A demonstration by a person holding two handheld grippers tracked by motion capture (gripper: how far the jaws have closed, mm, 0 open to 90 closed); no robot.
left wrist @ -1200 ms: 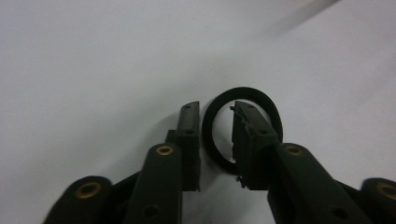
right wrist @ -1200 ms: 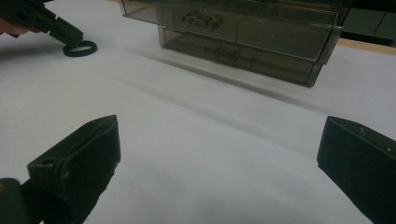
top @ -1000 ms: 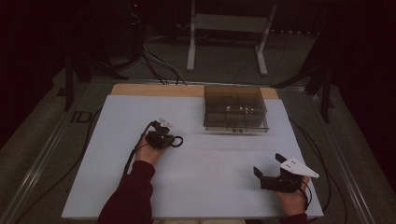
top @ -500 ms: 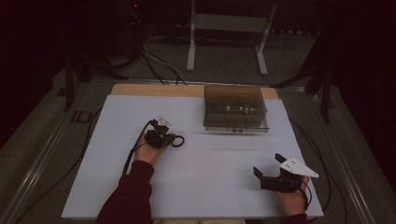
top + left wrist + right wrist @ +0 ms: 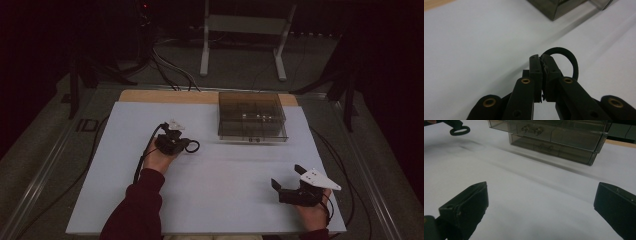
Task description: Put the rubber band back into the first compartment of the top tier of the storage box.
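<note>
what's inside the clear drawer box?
Through the smoky walls of the drawer box, dividers and a few small pale bits show; a metal-looking piece sits in one drawer. What they are, and the rear compartments, can't be told.

table: white top | clear compartment box at far edge

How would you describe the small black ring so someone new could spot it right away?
Start at the white table, then find the smoky clear plastic drawer box at its far edge. To that box's left, the left gripper pinches the thin black rubber ring in its shut jaws. It is the one closed loop there, sticking out toward the box.
</note>
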